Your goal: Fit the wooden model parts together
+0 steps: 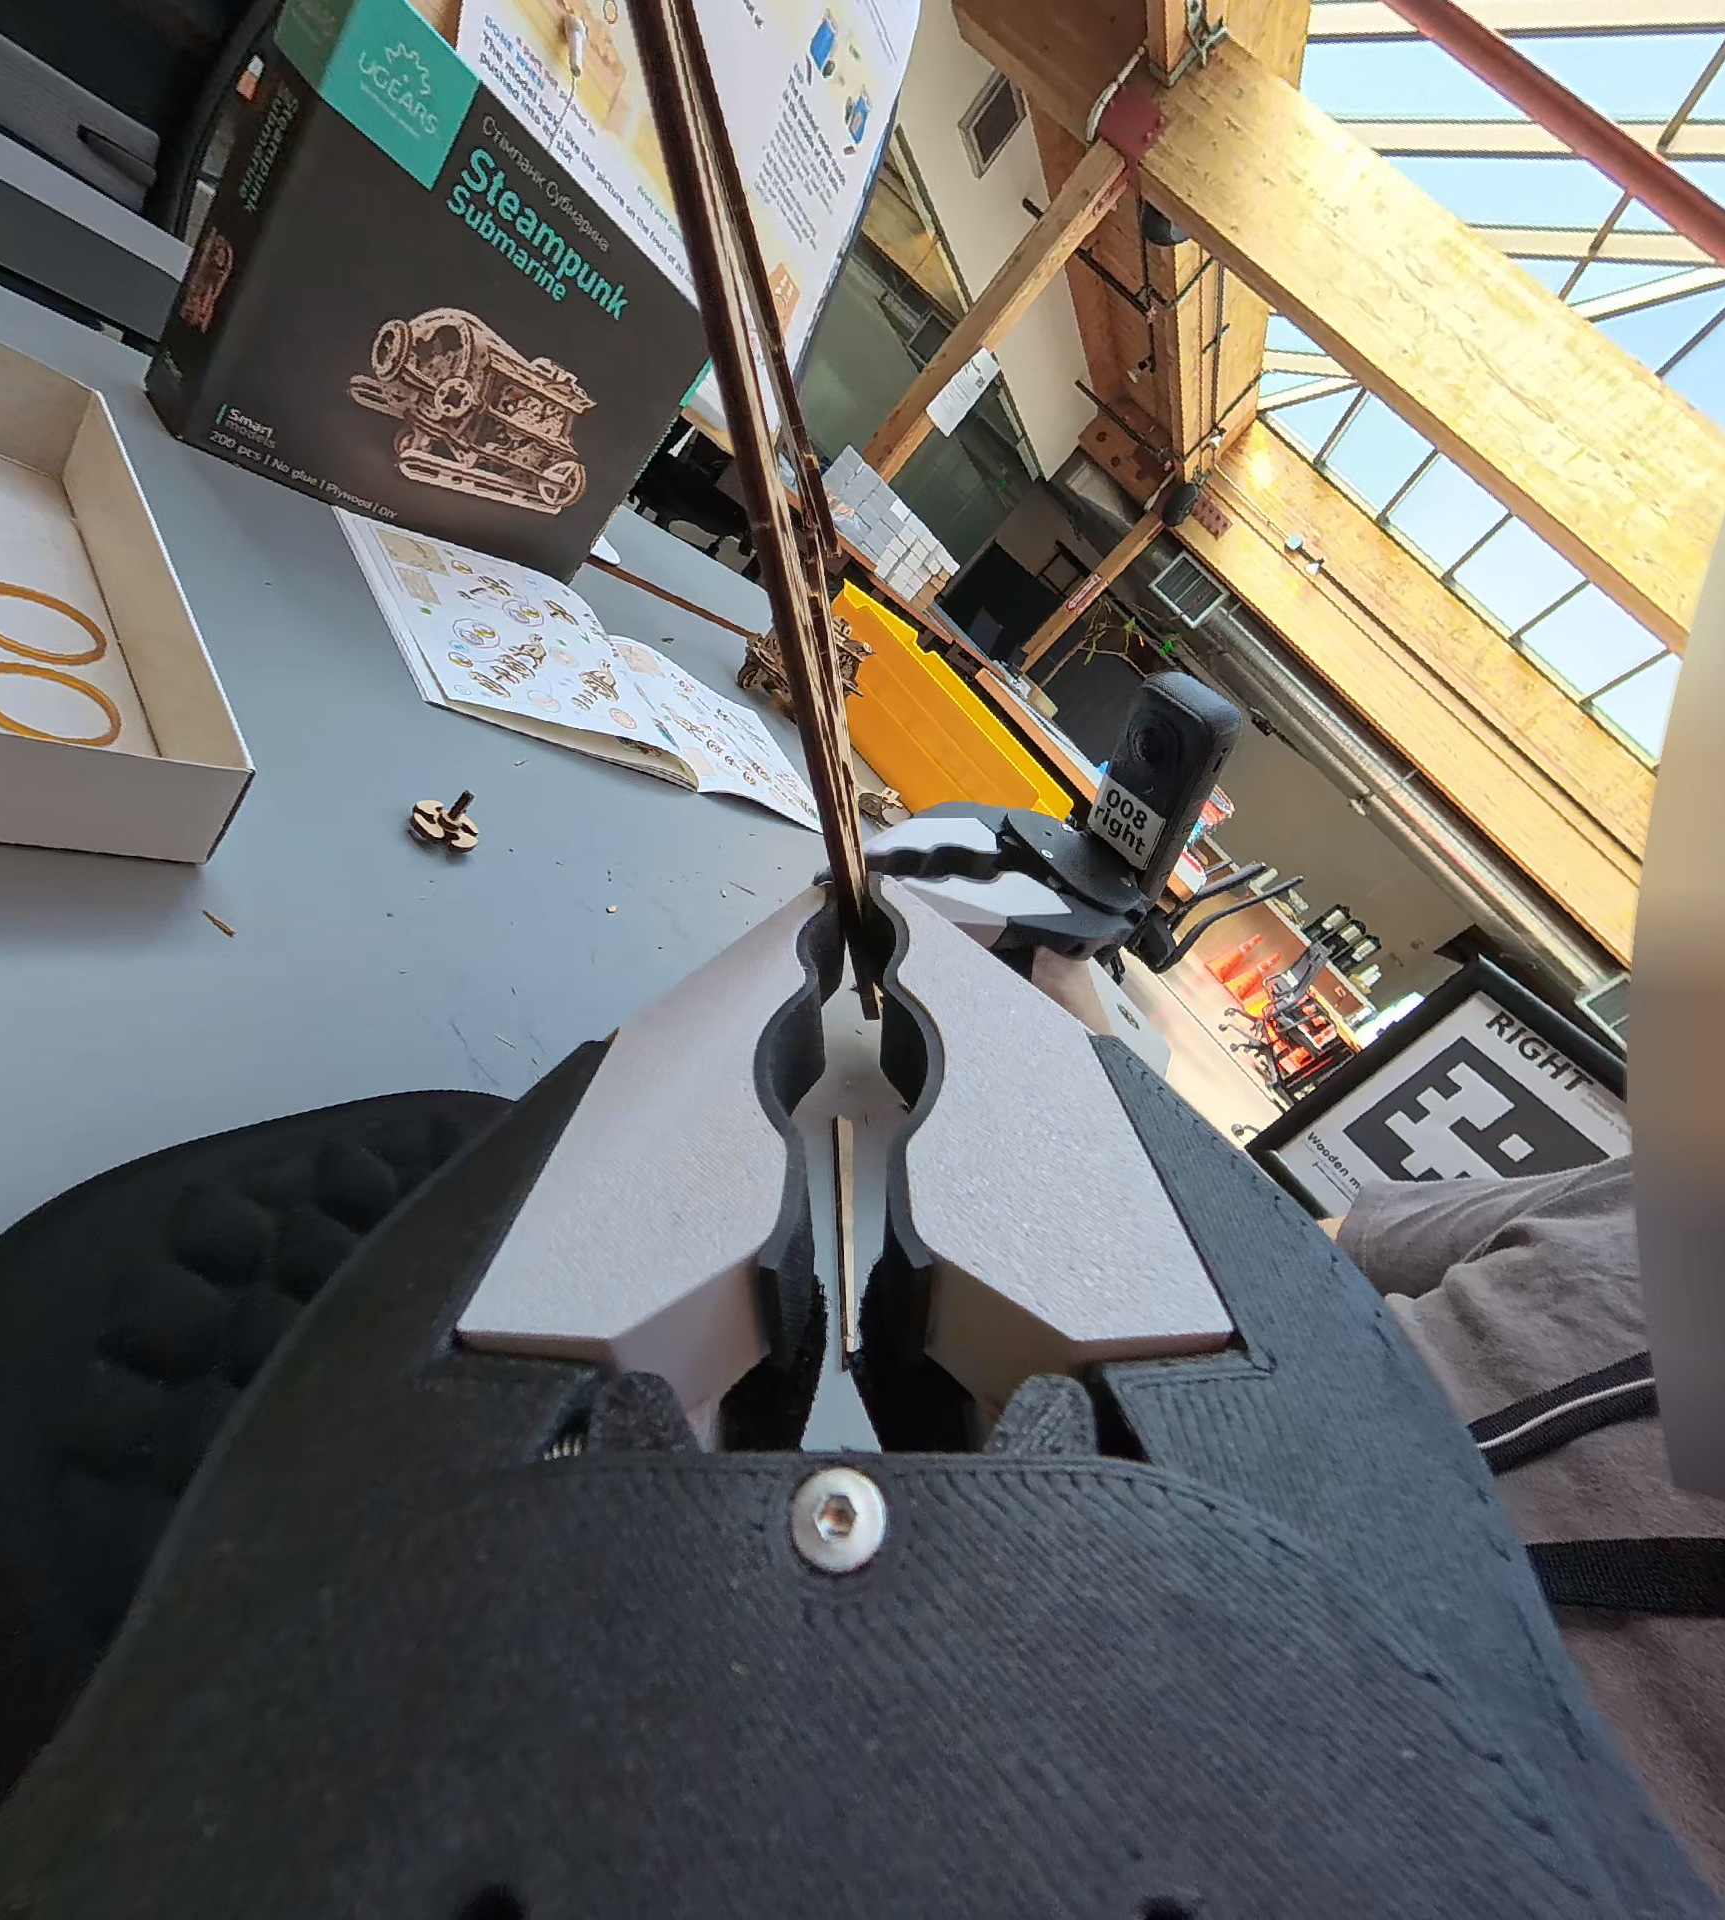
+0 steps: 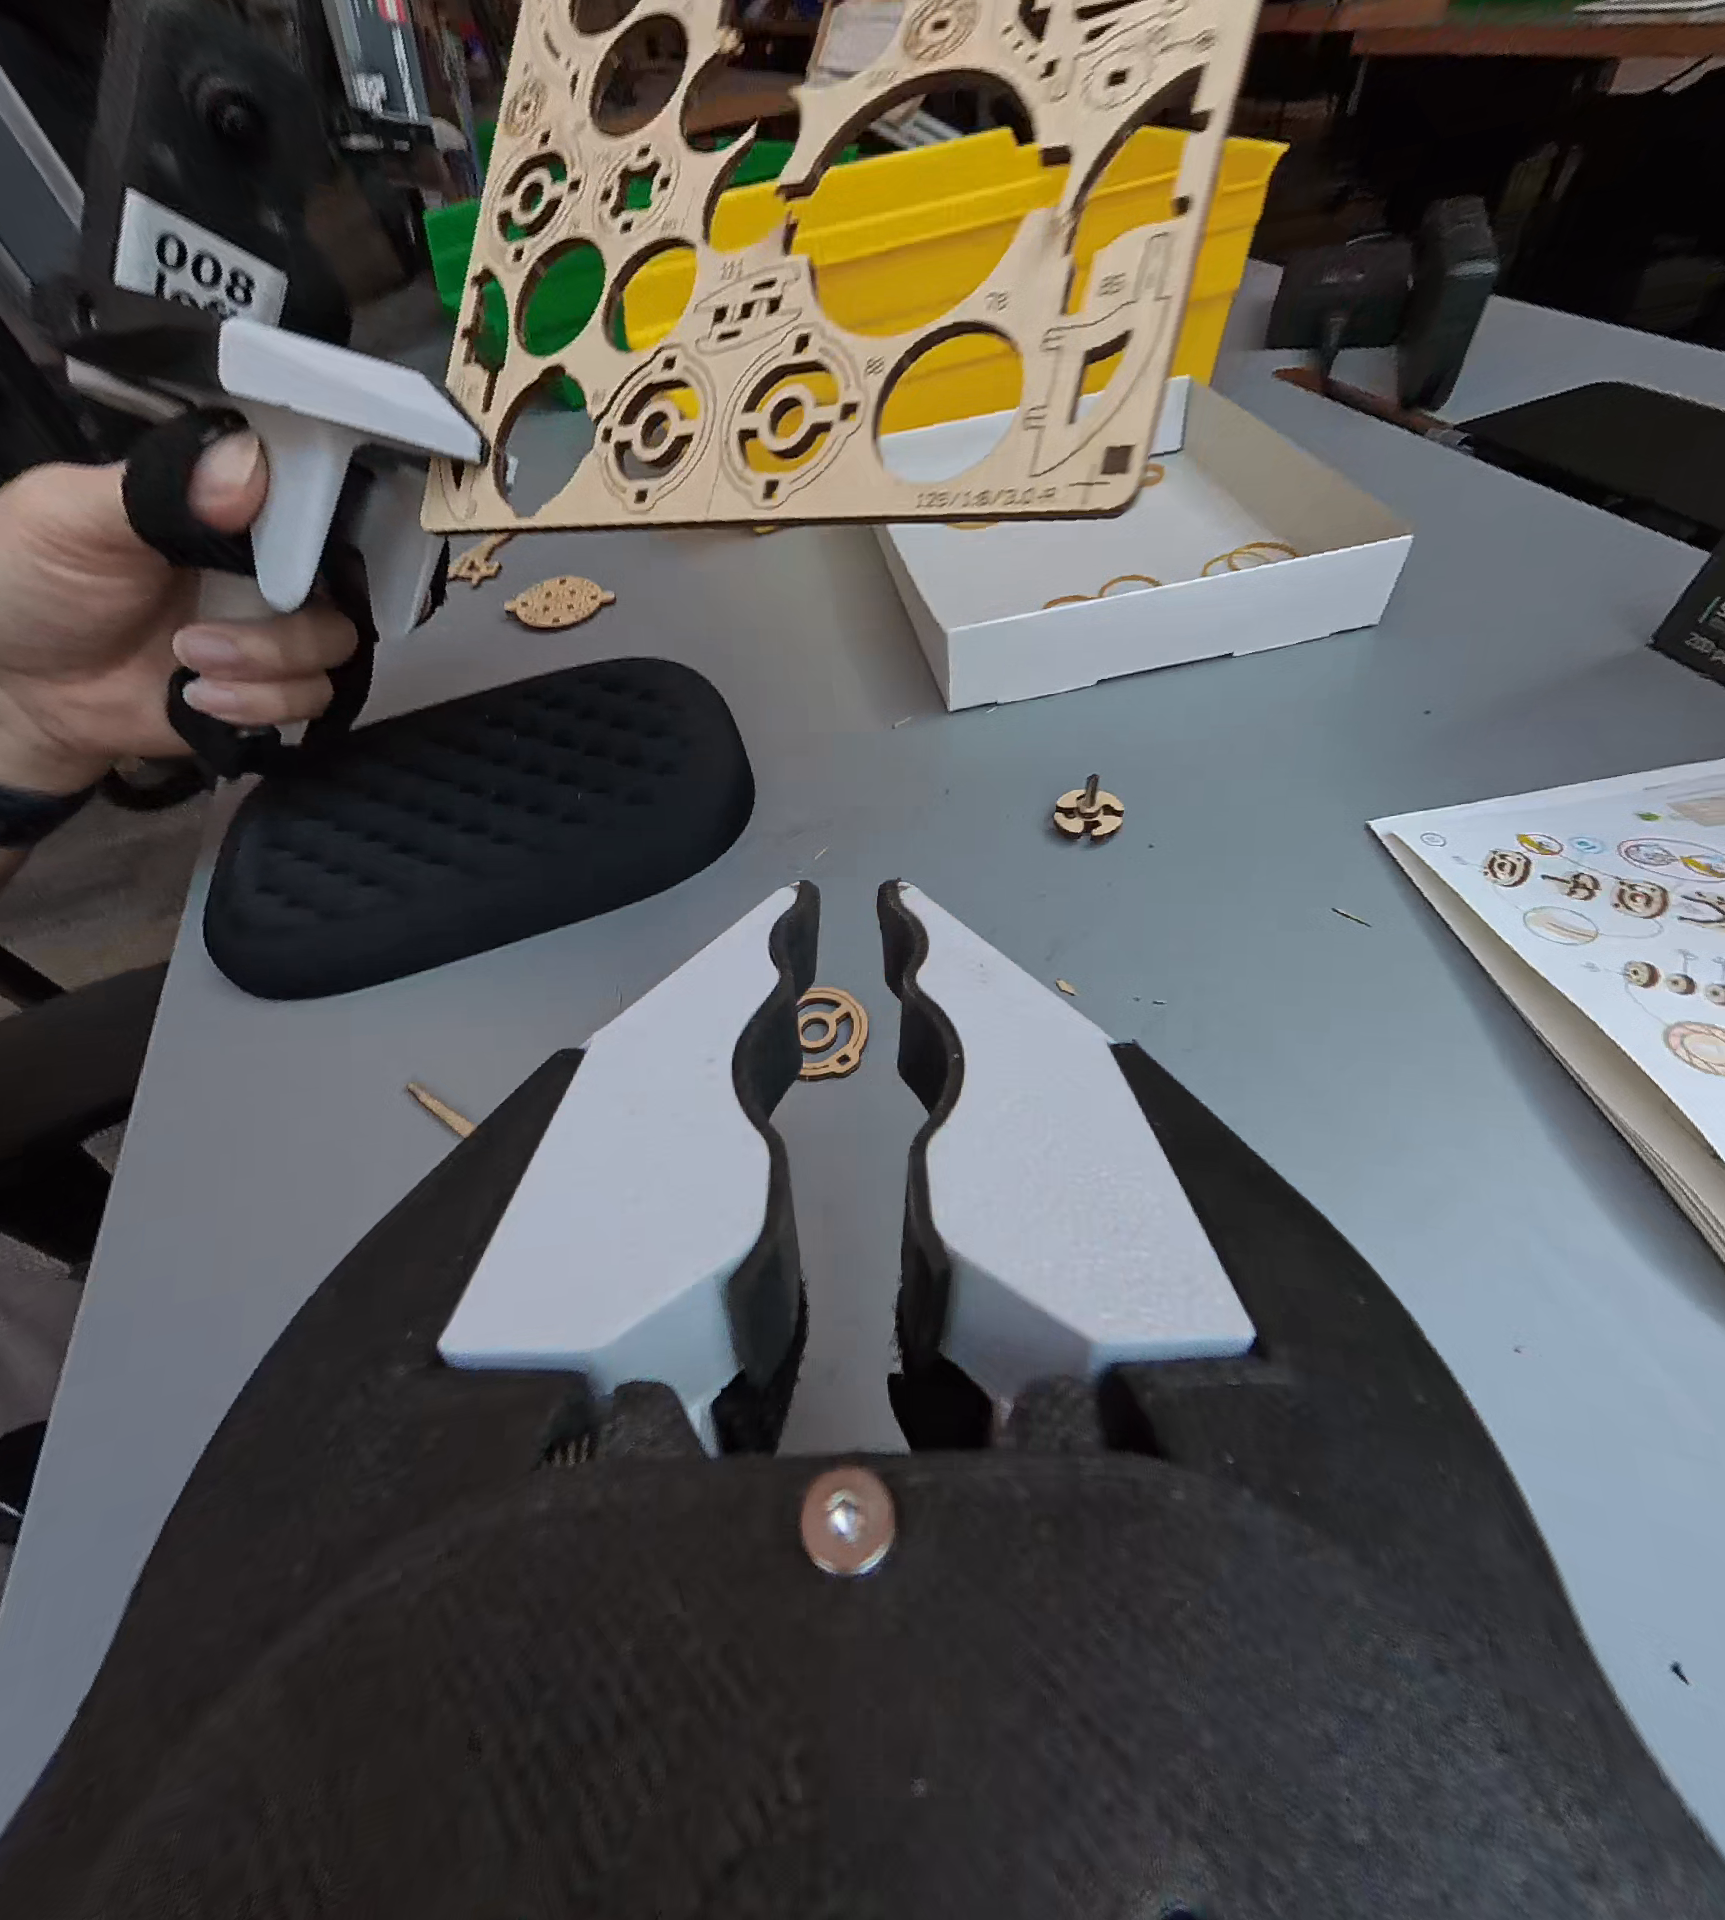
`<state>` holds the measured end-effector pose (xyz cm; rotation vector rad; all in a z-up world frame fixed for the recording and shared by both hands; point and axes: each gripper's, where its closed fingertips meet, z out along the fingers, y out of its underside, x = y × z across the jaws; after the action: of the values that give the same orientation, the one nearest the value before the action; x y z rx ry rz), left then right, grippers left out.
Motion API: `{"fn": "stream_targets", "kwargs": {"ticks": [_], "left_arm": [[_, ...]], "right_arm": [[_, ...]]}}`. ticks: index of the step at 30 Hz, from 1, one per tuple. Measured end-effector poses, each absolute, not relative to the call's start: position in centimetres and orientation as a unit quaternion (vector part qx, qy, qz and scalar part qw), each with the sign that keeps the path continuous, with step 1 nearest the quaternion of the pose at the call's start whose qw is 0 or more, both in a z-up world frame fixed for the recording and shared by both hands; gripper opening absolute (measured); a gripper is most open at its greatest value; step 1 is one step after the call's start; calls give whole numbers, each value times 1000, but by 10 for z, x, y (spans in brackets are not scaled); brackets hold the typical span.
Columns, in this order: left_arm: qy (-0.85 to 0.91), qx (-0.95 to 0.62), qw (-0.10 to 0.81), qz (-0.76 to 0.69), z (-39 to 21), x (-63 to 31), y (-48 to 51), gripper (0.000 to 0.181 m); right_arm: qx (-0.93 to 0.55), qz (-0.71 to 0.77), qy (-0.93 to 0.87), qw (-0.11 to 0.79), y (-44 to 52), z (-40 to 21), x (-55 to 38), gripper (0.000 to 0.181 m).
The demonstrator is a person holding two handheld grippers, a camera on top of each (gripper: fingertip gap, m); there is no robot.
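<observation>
My left gripper (image 1: 853,920) is shut on the lower corner of a thin wooden parts sheet (image 1: 754,416), seen edge-on and rising up. In the right wrist view the sheet (image 2: 837,260) hangs upright above the table, with many round cut-outs, held at its lower left corner by the left gripper (image 2: 471,447). My right gripper (image 2: 847,894) is open by a narrow gap and empty, over the grey table (image 2: 1201,1039). A small wooden ring part (image 2: 830,1034) lies on the table, seen between its jaws. A small wooden wheel on an axle (image 2: 1086,810) stands further out.
A black padded rest (image 2: 484,821) lies left. A white tray (image 2: 1149,623) with rubber bands, an open instruction booklet (image 2: 1616,987), the dark model box (image 1: 422,312), a part-built wooden model (image 1: 796,665) and a yellow bin (image 2: 941,239) surround the work area. An oval wooden piece (image 2: 559,601) lies under the sheet. Some 12 cm of space lies between my two pairs of fingers. My right tips are about 30 cm from the oval wooden piece (image 2: 559,601), my left tips only 20 cm.
</observation>
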<state>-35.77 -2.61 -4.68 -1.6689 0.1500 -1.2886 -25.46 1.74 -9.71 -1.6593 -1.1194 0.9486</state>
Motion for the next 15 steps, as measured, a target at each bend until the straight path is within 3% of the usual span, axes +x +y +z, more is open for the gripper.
{"fn": "stream_targets", "kwargs": {"ticks": [7, 15], "left_arm": [[67, -698, 516, -492, -39, -381, -29, 1], [56, -690, 536, -483, -31, -399, -33, 1]], "right_arm": [[-669, 413, -345, 513, 51, -54, -200, 19], [-690, 392, -422, 438, 35, -85, -228, 32]]}}
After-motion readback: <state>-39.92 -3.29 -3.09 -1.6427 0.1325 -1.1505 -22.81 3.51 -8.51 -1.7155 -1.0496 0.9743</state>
